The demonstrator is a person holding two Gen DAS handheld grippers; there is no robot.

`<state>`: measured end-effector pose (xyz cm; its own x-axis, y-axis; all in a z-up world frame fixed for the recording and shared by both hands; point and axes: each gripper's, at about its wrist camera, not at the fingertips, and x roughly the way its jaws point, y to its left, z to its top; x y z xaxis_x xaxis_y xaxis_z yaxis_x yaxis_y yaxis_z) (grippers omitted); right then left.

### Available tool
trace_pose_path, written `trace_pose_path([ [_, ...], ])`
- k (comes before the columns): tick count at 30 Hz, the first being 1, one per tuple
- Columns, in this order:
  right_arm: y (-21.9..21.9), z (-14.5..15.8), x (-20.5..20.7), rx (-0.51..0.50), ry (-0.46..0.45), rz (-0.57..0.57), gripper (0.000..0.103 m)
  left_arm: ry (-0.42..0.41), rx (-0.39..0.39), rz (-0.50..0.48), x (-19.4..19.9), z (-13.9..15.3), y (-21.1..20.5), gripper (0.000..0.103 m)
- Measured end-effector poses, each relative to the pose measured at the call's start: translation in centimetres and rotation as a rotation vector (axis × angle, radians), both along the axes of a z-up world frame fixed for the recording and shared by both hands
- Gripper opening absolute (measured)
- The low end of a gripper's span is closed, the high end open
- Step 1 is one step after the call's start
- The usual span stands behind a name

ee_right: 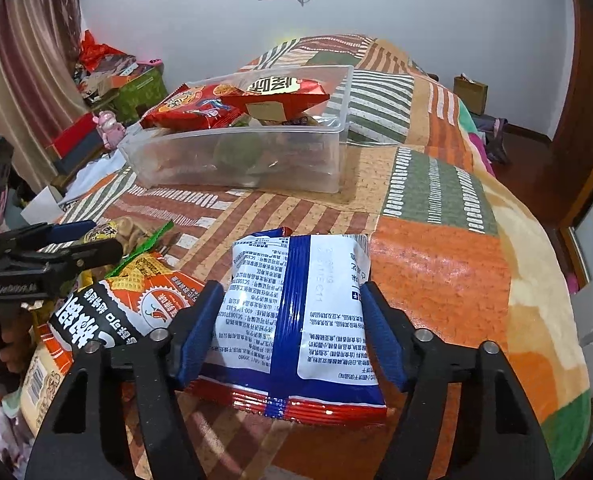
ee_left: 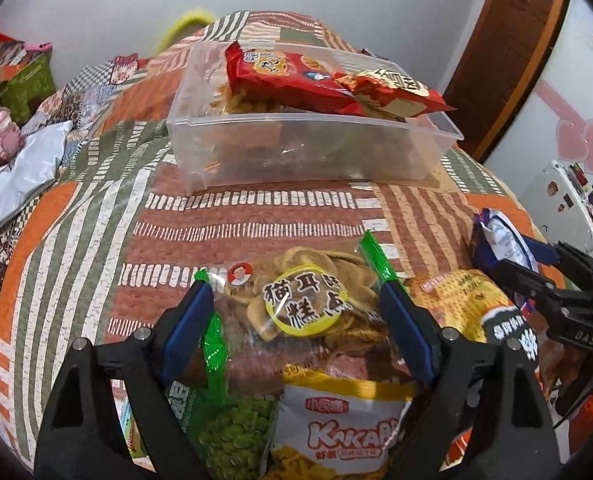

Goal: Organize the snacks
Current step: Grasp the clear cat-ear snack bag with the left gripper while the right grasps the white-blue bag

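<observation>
Nearest the left wrist lens, a KAKARI shrimp-stick packet (ee_left: 336,436) and a bag of green peas (ee_left: 232,436) lie under the left gripper (ee_left: 302,328), whose blue pads sit spread on either side of a clear bag of cat-ear crisps (ee_left: 308,300) without visibly squeezing it. On the right wrist view, the right gripper (ee_right: 288,320) pinches a blue-and-white snack packet (ee_right: 296,320) by its edges, back label up, beside an orange waffle-print packet (ee_right: 112,312). Farther along the patchwork bedspread (ee_right: 436,264) stands a clear plastic bin (ee_right: 240,156) with two red snack bags (ee_right: 232,104) resting across its rim.
</observation>
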<state>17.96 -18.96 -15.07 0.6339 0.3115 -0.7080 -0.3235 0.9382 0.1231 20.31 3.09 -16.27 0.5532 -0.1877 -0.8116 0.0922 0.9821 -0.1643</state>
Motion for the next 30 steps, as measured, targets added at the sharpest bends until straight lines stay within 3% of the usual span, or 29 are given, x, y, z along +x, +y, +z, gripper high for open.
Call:
trace_pose_path([
  [9, -0.4, 0.1, -0.1, 0.033, -0.002, -0.001, 0.058, 0.0, 0.026, -0.009, -0.2, -0.3, -0.4, 0.079],
  [17, -0.7, 0.9, -0.1, 0.057, -0.025, 0.002, 0.056, -0.053, 0.049, -0.03, -1.7, 0.7, -0.1, 0.056],
  [30, 0.2, 3.4, 0.3, 0.087, -0.078, 0.018, 0.056, -0.112, 0.073, 0.005, -4.1, 2.5, 2.2, 0.044],
])
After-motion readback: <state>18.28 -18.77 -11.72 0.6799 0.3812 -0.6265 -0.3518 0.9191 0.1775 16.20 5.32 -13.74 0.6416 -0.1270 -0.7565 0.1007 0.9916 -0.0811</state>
